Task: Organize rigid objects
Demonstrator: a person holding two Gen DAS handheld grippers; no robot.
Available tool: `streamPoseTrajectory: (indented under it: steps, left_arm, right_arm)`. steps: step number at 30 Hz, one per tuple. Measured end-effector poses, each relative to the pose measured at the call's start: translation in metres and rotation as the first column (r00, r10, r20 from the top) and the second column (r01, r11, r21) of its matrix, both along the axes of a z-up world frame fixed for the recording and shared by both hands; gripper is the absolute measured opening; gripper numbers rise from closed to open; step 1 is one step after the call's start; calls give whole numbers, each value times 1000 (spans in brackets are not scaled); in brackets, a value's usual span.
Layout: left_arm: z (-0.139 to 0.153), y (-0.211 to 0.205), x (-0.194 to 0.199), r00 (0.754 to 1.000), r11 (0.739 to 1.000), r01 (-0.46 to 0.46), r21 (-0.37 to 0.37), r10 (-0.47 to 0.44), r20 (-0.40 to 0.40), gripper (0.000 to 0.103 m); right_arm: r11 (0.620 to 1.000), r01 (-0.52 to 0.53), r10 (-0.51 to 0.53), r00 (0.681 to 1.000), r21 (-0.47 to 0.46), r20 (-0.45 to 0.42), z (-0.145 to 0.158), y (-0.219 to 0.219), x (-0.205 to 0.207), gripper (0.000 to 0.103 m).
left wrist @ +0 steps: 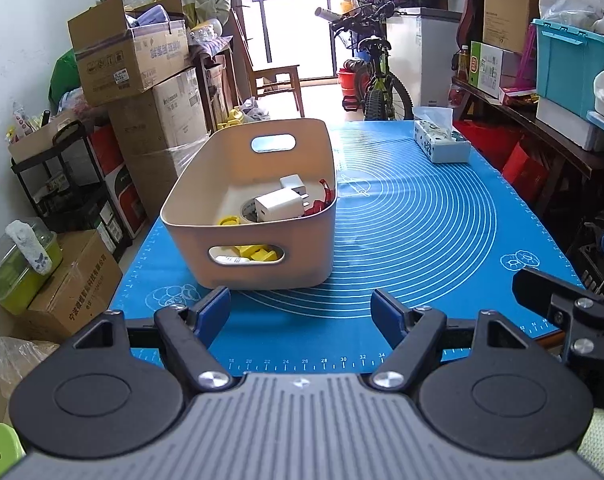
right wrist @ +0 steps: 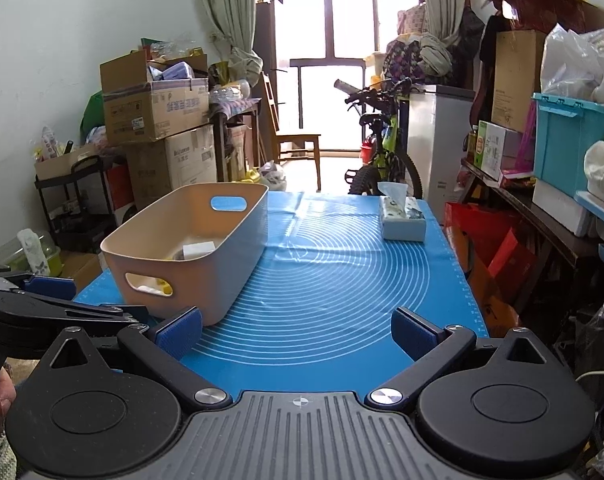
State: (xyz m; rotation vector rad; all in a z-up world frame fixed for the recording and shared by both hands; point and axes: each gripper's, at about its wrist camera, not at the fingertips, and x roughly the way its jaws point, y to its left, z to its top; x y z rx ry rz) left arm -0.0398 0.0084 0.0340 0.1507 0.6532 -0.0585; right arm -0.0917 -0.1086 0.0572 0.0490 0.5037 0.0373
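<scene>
A beige plastic bin (left wrist: 258,264) with handle cutouts stands on the blue mat (left wrist: 413,232), left of centre. Inside lie two white chargers (left wrist: 278,203), a tape roll, yellow pieces (left wrist: 232,221) and a red item (left wrist: 321,200). My left gripper (left wrist: 300,312) is open and empty just in front of the bin. In the right wrist view the bin (right wrist: 222,272) is ahead on the left. My right gripper (right wrist: 298,332) is open and empty above the mat (right wrist: 341,280). The left gripper's side (right wrist: 42,312) shows at that view's left edge.
A tissue box (left wrist: 441,140) stands at the mat's far right corner, also in the right wrist view (right wrist: 401,216). Cardboard boxes (left wrist: 142,92) and a cart stand left of the table. A bicycle (left wrist: 375,80) stands beyond the far edge. Shelves with bins (left wrist: 569,68) run along the right.
</scene>
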Motion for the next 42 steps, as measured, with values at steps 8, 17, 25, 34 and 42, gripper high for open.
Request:
streamPoseTrajectory:
  steps: [8, 17, 25, 34, 42]
  left_arm:
    - [0, -1, 0, 1000, 1000, 1, -3, -1, 0, 77]
    - [0, -1, 0, 1000, 1000, 2, -4, -2, 0, 77]
    - [1, -2, 0, 1000, 1000, 2, -5, -2, 1, 77]
    - [1, -2, 0, 1000, 1000, 1, -6, -1, 1, 77]
    - [1, -2, 0, 1000, 1000, 2, -5, -2, 2, 77]
  right_arm:
    - [1000, 9, -9, 1000, -2, 3, 0, -1, 0, 100]
    - [1000, 12, -12, 1000, -5, 5, 1, -2, 0, 100]
    - [1000, 14, -14, 1000, -7, 7, 1, -2, 0, 100]
    - [1000, 14, -14, 1000, -8, 7, 1, -2, 0, 100]
    - [1000, 13, -13, 1000, -9, 6, 0, -3, 0, 100]
